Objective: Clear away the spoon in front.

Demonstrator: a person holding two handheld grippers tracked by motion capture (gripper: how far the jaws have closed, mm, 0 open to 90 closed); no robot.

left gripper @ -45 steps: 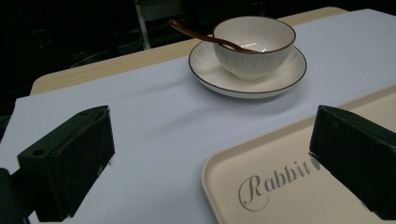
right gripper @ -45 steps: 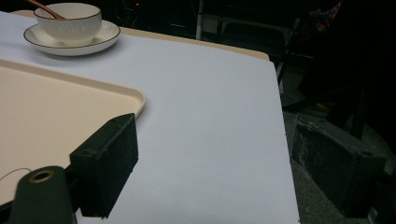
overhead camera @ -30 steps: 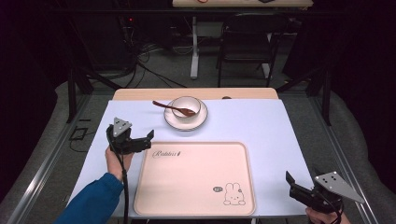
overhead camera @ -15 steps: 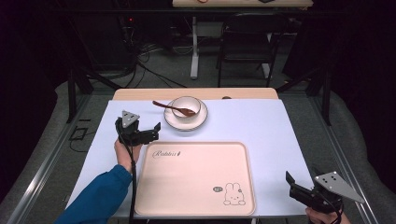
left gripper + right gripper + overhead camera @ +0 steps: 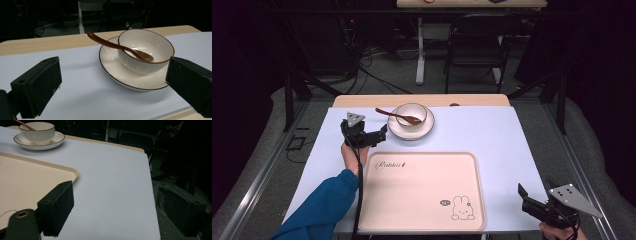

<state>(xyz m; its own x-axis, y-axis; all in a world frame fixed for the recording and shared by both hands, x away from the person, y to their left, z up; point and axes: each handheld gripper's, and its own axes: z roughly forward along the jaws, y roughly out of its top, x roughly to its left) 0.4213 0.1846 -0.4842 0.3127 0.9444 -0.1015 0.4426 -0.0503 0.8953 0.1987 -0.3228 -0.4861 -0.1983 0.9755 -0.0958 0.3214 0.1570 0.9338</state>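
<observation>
A white bowl (image 5: 411, 114) with a brown rim stands on a matching saucer (image 5: 398, 133) at the back middle of the table. A brown spoon (image 5: 394, 115) rests in the bowl, its handle sticking out to the left. My left gripper (image 5: 379, 135) is open just left of the saucer. In the left gripper view its jaws frame the bowl (image 5: 145, 50), saucer (image 5: 125, 75) and spoon (image 5: 112, 45) without touching them. My right gripper (image 5: 523, 199) is open and empty at the table's front right corner, beside a beige tray (image 5: 422, 190) with a rabbit drawing.
A pale blue sheet (image 5: 492, 135) covers the table, and a wooden strip (image 5: 362, 100) shows at its far edge. The table's right edge (image 5: 151, 195) runs close by the right gripper (image 5: 120, 205). A black chair (image 5: 477, 45) and cables lie beyond the table.
My left gripper has moved forward and to the right, closer to the saucer. The right gripper has stayed where it was.
</observation>
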